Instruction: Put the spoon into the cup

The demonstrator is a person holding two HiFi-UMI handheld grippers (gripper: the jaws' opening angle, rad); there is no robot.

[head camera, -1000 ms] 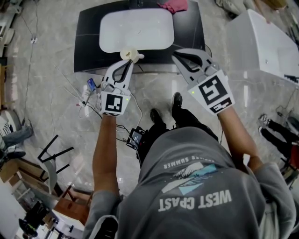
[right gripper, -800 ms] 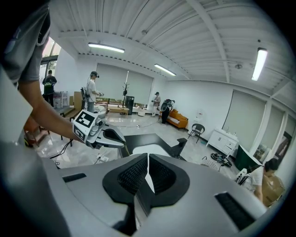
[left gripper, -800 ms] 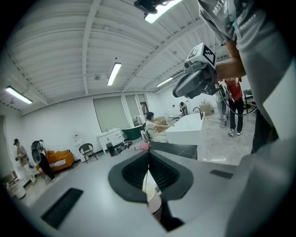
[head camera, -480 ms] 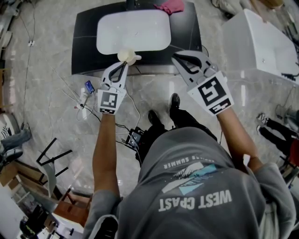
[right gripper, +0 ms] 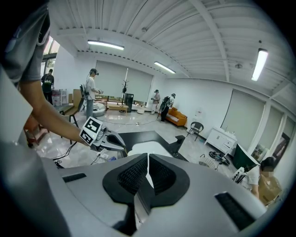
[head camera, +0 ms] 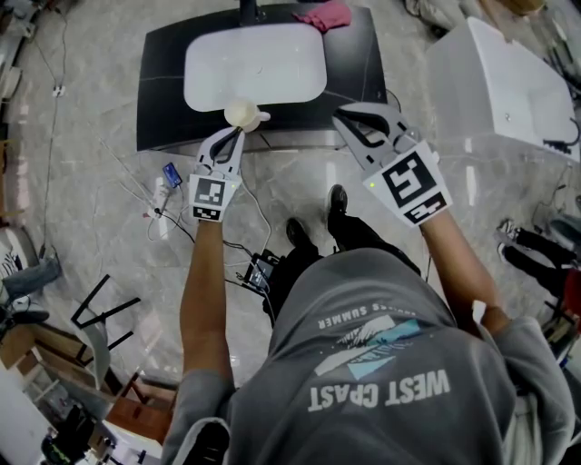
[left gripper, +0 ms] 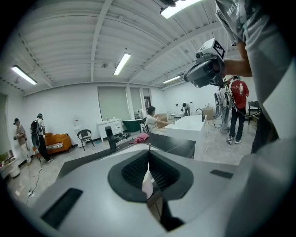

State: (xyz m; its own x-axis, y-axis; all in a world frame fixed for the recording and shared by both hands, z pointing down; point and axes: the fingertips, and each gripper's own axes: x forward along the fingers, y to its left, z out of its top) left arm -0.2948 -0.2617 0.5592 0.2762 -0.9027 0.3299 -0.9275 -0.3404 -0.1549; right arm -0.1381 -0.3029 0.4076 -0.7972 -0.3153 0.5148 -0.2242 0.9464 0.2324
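A cream cup (head camera: 243, 113) with a small handle stands on the black counter (head camera: 163, 91), at the front rim of the white sink (head camera: 254, 64). My left gripper (head camera: 236, 129) hangs right over the cup. It is shut on a thin thing, by its look the spoon (left gripper: 149, 147), of which only a dark sliver shows above the jaw tips. The left gripper view (left gripper: 148, 156) does not show the cup, which the gripper's body hides. My right gripper (head camera: 339, 111) is level beside it, shut and empty (right gripper: 147, 159), apart from cup and sink.
A pink cloth (head camera: 322, 15) lies at the counter's back edge beside the dark faucet (left gripper: 110, 138). A white tub (head camera: 490, 82) stands to the right. Cables and a small device (head camera: 168, 186) lie on the marble floor. People stand far off in the room.
My left gripper has sunk toward the counter and rolled slightly, its tip staying over the cup. The right gripper has kept still.
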